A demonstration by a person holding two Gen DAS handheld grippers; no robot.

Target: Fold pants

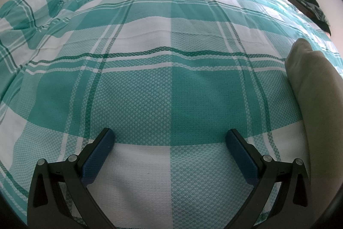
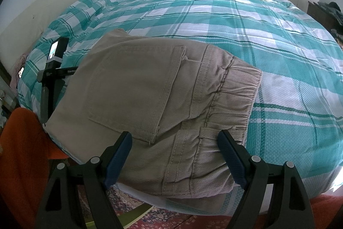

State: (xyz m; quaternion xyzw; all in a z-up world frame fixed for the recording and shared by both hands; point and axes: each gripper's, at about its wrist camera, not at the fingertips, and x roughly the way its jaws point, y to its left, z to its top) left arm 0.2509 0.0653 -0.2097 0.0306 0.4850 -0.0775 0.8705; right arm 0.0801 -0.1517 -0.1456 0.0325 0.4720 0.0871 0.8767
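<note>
**A:** Start with the left wrist view. What is that tool doing?

**B:** The left gripper (image 1: 170,136) hangs over the checked bedspread (image 1: 171,46) with its fingers spread wide and nothing between them. The blue pads (image 1: 98,156) sit at about 7 and 5 o'clock in the frame. The pants (image 1: 308,87) only show as a beige folded edge at 3 o'clock, well apart from the pads.

**A:** And the right wrist view?

**B:** There the pants (image 2: 150,87) fill the middle: a compact beige bundle near the bed's front edge, back pocket (image 2: 137,87) facing up, elastic waistband (image 2: 235,87) toward 3 o'clock. The right gripper (image 2: 174,138) is also spread, empty, its fingers straddling the near edge of the bundle at 6 o'clock. I cannot tell whether they touch the cloth. The left gripper's body (image 2: 53,70) shows at 9 o'clock, just beside the bundle's left edge.

**A:** So how far along is it?

**B:** I judge the fold nearly done or done; layers are stacked, with a lower layer peeking out at 6 o'clock.

**A:** What does finishing well call for?

**B:** If another fold is wanted, pinch all layers at the near edge together, lift low, and carry toward 12 o'clock. Otherwise press the top flat and square the peeking layer. The bundle lies close to the bed's edge, so a pull toward 6 o'clock could slide it off.
</note>
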